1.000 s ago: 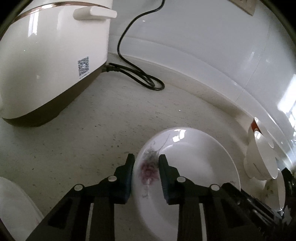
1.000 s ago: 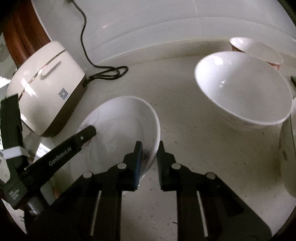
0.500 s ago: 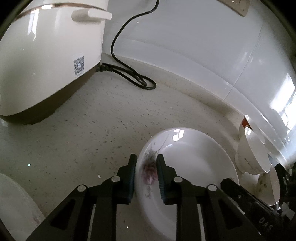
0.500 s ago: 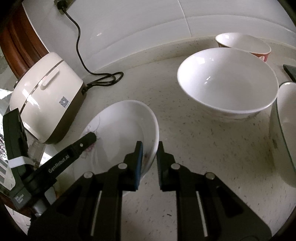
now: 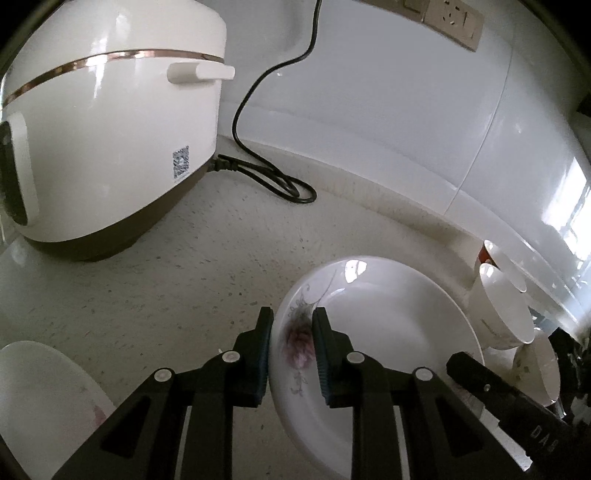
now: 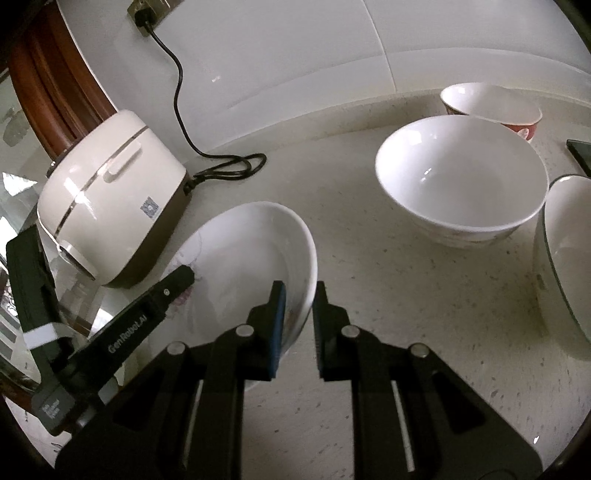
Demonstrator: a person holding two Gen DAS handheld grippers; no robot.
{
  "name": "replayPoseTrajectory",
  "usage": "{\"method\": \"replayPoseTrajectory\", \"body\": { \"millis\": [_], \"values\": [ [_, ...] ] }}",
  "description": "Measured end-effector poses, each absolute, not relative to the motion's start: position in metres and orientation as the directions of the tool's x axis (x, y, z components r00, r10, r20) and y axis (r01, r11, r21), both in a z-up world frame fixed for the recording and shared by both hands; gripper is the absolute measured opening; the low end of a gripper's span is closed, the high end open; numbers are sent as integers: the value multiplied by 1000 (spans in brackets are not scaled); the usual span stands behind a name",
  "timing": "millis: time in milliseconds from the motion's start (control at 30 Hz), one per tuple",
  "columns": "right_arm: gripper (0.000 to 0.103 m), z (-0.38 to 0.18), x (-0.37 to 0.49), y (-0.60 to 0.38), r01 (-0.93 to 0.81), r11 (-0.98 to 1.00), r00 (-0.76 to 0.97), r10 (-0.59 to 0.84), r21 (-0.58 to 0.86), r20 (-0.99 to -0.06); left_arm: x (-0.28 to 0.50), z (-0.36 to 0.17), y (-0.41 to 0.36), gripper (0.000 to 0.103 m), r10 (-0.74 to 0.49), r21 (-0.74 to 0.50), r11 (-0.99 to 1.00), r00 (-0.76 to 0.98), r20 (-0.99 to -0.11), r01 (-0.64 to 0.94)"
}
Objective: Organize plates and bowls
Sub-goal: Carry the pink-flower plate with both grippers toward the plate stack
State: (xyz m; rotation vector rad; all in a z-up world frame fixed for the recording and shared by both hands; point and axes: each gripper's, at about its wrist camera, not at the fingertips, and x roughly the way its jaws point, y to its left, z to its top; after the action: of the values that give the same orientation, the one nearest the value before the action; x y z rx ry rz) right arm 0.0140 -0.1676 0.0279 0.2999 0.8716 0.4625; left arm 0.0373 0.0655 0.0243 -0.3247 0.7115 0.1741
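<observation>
Presently: floral deep plate [image 5: 376, 332], rims clamped by left gripper [image 5: 291, 354] and right gripper [image 6: 297, 325]. Nearby: rice cooker [image 5: 110, 147], white bowl [image 6: 461, 177].

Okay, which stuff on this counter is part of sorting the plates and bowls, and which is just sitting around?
Part of the job:
- flowered plate, gripped at opposite rims by the left gripper and right gripper
- large white bowl
- red-patterned bowl
- green-rimmed bowl
- second plate

Just lying about:
- rice cooker
- power cord
- wall socket
</observation>
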Motion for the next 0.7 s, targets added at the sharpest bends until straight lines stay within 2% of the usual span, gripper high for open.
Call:
{"method": "replayPoseTrajectory", "body": {
  "millis": [300,700],
  "values": [
    [18,38,2,-157,-306,846,561,530,436,-636,21,35,73,22,88,-249,917,767,-635,-311],
    [18,45,-9,-145,-381,796,527,605,470,-597,-16,51,86,22,178,-260,892,815,-552,-371]
  ]
}}
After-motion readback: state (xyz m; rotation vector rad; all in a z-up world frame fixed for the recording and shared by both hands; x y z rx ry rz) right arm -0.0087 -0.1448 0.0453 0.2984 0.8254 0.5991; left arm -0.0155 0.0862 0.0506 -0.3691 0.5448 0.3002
